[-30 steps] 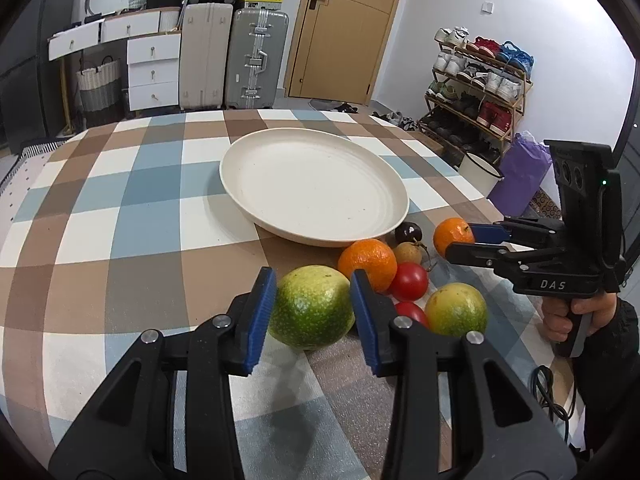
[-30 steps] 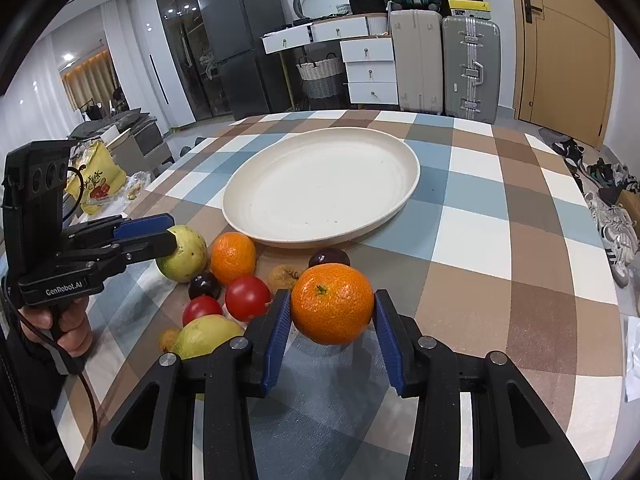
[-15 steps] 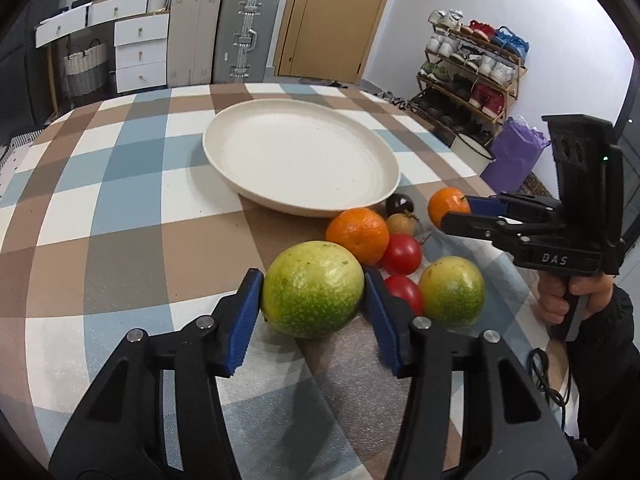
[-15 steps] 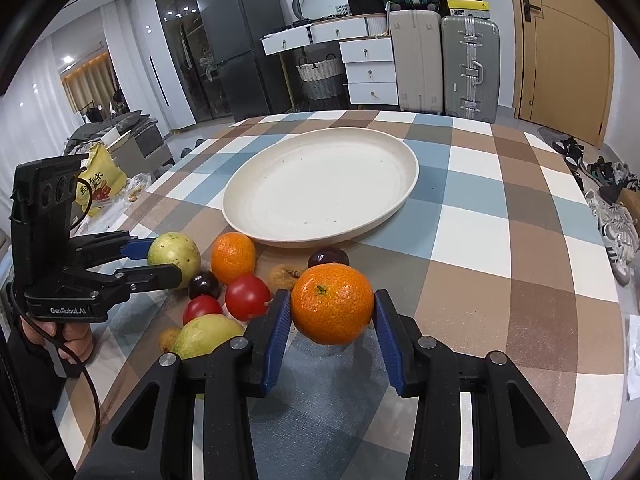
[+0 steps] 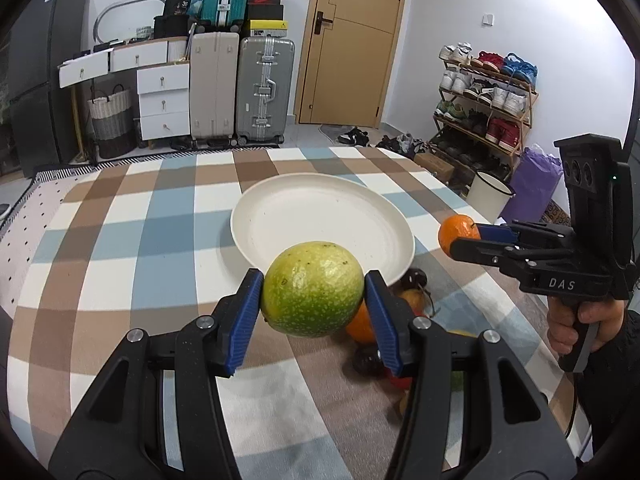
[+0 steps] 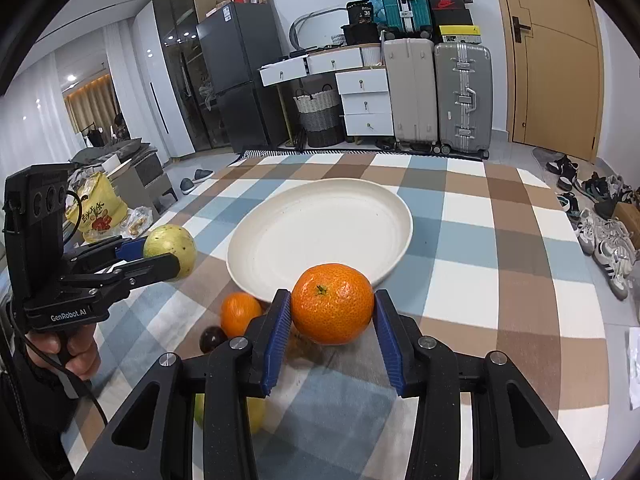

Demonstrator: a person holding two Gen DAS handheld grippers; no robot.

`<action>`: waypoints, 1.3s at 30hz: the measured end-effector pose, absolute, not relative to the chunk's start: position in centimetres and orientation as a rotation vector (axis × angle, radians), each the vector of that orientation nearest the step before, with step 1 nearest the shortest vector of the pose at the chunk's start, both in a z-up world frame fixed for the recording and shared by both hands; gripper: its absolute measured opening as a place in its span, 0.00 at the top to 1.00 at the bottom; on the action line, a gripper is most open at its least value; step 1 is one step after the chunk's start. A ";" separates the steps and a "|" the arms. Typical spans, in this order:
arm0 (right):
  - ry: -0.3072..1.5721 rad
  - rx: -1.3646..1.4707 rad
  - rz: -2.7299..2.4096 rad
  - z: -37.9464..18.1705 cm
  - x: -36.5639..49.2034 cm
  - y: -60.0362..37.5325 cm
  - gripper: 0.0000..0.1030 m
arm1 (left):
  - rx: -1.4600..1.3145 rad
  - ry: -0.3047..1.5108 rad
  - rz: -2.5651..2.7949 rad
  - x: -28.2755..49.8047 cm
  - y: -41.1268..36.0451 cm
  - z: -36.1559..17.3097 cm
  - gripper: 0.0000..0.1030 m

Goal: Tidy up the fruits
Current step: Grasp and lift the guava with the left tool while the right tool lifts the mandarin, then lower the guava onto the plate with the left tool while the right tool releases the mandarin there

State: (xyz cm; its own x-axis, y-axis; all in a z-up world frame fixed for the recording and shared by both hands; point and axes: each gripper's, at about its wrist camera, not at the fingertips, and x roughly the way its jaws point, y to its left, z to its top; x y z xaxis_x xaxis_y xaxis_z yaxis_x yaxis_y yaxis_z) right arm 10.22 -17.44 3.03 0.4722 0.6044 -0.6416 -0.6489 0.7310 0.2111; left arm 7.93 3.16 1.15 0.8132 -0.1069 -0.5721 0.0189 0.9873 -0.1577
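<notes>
occl: tomato mostly behind jaws; yellow fruit part hidden | shoes cut by edge

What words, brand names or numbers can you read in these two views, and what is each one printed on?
"DAS": side of the right gripper.
"GenRobot.AI": side of the left gripper.
"38": black box on the drawer unit.
Nike swoosh, no words legible: red shoebox.
Yellow bag: red characters, too blurred to read.

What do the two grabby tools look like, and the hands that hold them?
Each is a black plastic tool with two fingers lined in ribbed blue pads and silver bolts. The left tool reads "GenRobot.AI" in white, with a black cable hanging below. The right tool reads "DAS" and shows a small green light. Both bare hands grip pistol-style handles and wear dark sleeves.
</notes>
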 end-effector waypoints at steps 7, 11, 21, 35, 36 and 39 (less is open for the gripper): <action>0.757 -0.060 0.764 3.4 11.7 -15.8 0.59 | -0.119 0.596 -0.041 10.1 2.9 1.5 0.52; 0.762 -0.060 0.759 3.0 12.5 -15.0 0.59 | -0.116 0.595 -0.036 11.6 2.9 1.1 0.52; 0.839 -0.049 0.750 0.1 14.5 -13.3 0.59 | -0.125 0.633 -0.045 14.8 2.5 -1.3 0.52; 0.790 -0.007 0.723 1.1 14.7 -14.6 0.52 | -0.134 0.642 -0.050 15.2 2.7 -1.7 0.52; 0.786 -0.005 0.717 1.2 14.7 -14.9 0.51 | -0.136 0.638 -0.047 15.1 2.8 -1.5 0.49; 0.778 0.001 0.710 1.4 14.4 -15.8 0.40 | -0.144 0.623 -0.035 14.3 3.1 -1.2 0.32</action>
State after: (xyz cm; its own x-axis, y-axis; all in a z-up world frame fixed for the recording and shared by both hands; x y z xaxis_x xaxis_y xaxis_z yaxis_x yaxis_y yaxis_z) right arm 14.42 -15.78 1.43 0.4946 0.5866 -0.6413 -0.5857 0.7701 0.2527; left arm 14.34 3.08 -1.15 0.8117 -0.0761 -0.5790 -0.0106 0.9894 -0.1448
